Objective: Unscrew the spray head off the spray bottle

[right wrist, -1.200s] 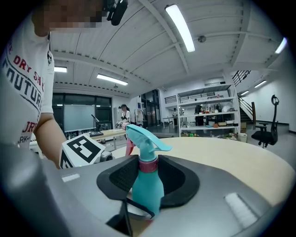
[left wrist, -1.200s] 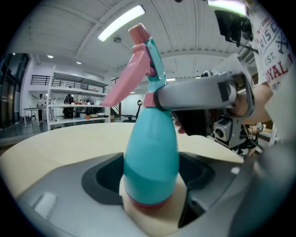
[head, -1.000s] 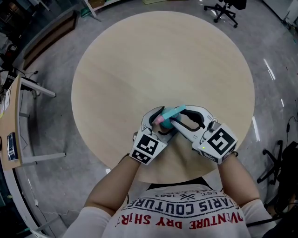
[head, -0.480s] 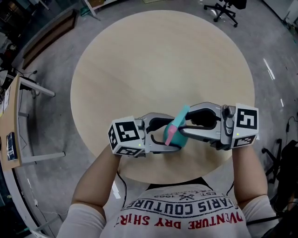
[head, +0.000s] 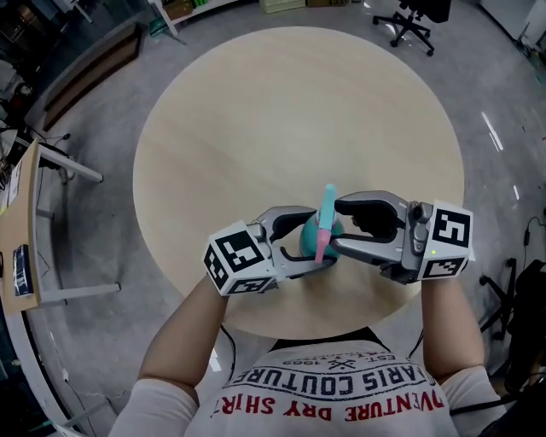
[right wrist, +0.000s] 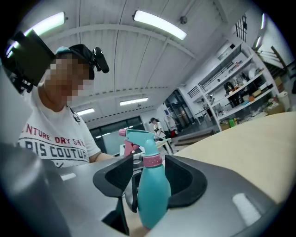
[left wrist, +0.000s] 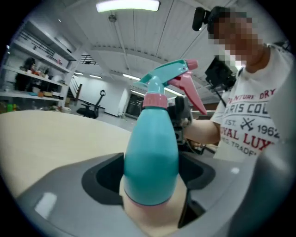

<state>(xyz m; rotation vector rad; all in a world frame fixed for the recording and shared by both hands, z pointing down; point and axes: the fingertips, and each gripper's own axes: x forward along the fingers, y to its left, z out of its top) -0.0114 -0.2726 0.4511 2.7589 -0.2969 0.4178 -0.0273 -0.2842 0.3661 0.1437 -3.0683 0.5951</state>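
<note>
A teal spray bottle [head: 309,233] with a pink collar [left wrist: 153,100] and a teal-and-pink spray head [head: 327,217] is held upright over the near part of the round wooden table [head: 299,111]. My left gripper [head: 317,239] comes in from the left and is shut on the bottle's body [left wrist: 150,157], its jaws standing wide around it. From the right, my right gripper [head: 334,226] reaches the same bottle [right wrist: 151,192]. Its jaws are opening, with the bottle's neck between them and a gap on each side. The spray head [right wrist: 138,138] still sits on the bottle.
An office chair [head: 414,17] stands on the grey floor beyond the table. A desk [head: 17,222] lies at the far left and a dark chair base [head: 512,316] at the right. The person's torso is close behind the table's near edge.
Both grippers have swung outward to a level, facing pose. The bottle has turned from lying tilted to upright, its spray head now pointing away. The right jaws have spread off the neck.
</note>
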